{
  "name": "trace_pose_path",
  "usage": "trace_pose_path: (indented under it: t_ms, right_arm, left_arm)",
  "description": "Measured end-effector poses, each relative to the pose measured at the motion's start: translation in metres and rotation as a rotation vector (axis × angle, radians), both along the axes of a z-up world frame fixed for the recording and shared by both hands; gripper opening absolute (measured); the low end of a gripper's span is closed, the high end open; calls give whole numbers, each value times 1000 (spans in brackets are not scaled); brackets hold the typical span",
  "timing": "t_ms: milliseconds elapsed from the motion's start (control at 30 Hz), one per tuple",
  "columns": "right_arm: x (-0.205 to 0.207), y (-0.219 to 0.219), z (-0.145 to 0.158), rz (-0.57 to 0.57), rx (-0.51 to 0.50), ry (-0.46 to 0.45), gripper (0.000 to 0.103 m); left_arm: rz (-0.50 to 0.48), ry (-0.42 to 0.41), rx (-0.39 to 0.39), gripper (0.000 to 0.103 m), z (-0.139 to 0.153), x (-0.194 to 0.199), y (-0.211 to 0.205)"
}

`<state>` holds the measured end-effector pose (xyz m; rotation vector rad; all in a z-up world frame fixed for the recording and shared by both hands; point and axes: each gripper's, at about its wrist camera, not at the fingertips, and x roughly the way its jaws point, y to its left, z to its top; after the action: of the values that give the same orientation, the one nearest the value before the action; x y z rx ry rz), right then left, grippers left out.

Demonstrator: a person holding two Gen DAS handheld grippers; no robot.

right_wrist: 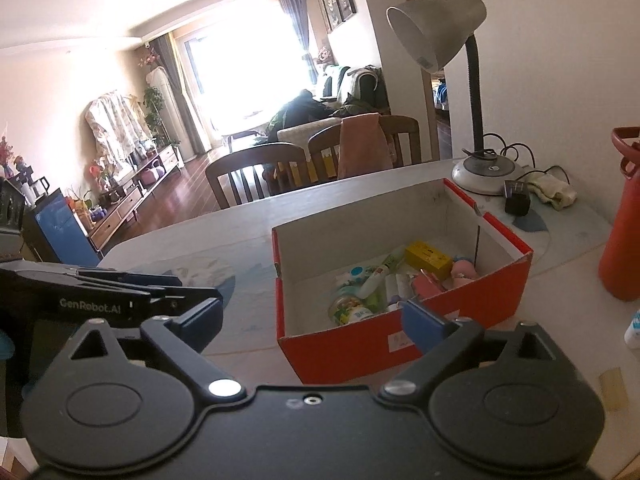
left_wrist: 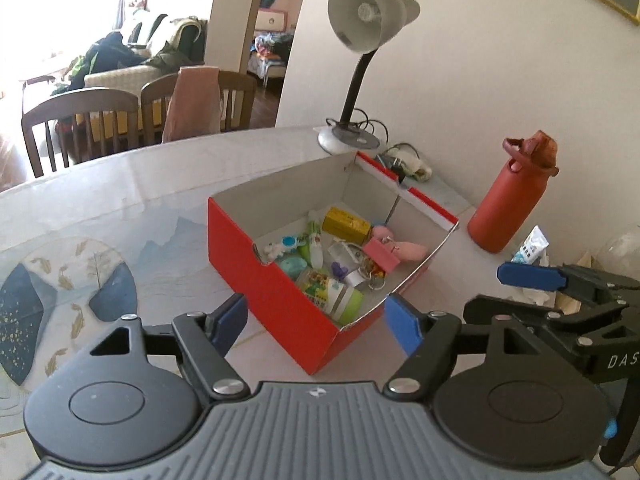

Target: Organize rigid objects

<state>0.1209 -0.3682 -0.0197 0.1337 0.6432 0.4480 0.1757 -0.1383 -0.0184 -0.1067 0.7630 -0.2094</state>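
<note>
Tabletop (left_wrist: 120, 208) ahead; red box (left_wrist: 280, 292) sits just beyond my left gripper (left_wrist: 316, 324), released. Right gripper (right_wrist: 312, 320) likewise spread, empty. Box contents jumbled, partly hidden behind the near wall.

bright window (right_wrist: 240, 56) | wood chairs (right_wrist: 256, 172) | desk lamp (left_wrist: 368, 20) | white walls

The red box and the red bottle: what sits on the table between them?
Nothing; in the left wrist view bare tabletop separates the red box from the red bottle.
</note>
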Motion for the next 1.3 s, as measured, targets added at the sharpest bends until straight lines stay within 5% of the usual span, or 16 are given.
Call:
trace_pose_path:
  t_ms: [333, 467, 1300]
  right_arm:
    - [-11, -5, 3, -23, 15, -29, 102]
    - [-13, -5, 3, -30, 14, -32, 103]
    - [-19, -14, 7, -39, 39, -35, 103]
  left_arm:
    - [-5, -29, -6, 88, 6, -9, -6]
    - [-3, -34, 10, 103, 7, -10, -9]
    - [-65, -103, 43, 103, 15, -16, -26]
